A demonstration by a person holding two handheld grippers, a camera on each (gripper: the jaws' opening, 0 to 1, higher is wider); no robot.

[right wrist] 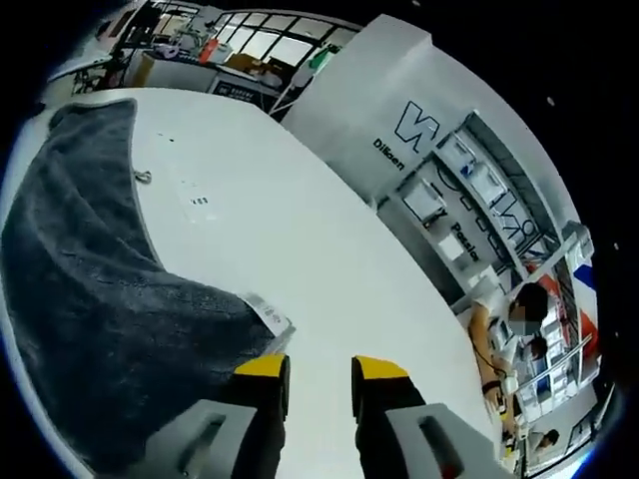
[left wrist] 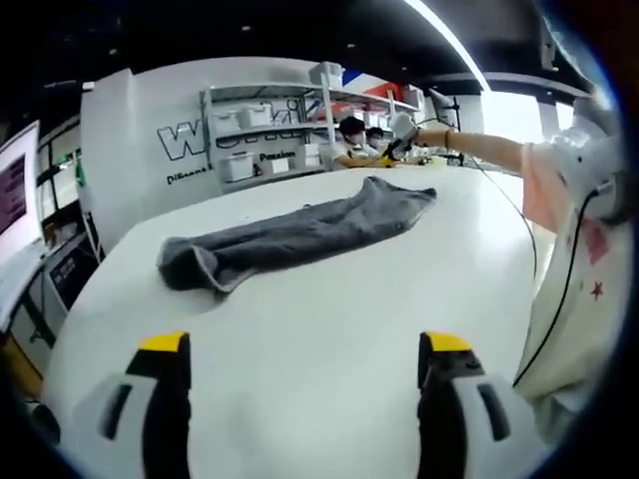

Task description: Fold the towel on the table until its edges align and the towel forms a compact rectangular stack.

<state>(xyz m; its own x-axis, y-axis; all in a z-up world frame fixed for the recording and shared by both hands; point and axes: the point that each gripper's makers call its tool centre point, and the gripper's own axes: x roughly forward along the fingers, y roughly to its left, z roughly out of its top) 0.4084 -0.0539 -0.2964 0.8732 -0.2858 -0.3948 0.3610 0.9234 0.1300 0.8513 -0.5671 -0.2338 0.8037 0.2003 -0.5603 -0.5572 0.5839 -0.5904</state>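
Observation:
A dark grey towel (left wrist: 300, 235) lies bunched into a long strip across the white table (left wrist: 319, 379), its near end rolled over on the left. My left gripper (left wrist: 305, 349) hovers well short of it, jaws wide open and holding nothing. In the right gripper view the towel (right wrist: 90, 299) spreads close on the left, and its corner with a white label (right wrist: 268, 314) lies just ahead of the left jaw. My right gripper (right wrist: 319, 371) stands open by a narrow gap with bare table between its jaws. That gripper (left wrist: 401, 130) also shows beyond the towel's far end, held on an outstretched arm.
The person's light clothing (left wrist: 574, 279) and a black cable hang along the table's right edge. White shelving (left wrist: 265, 130) with boxes and seated people (left wrist: 351, 140) are behind the table. A small loose item (right wrist: 143, 178) lies on the table beside the towel.

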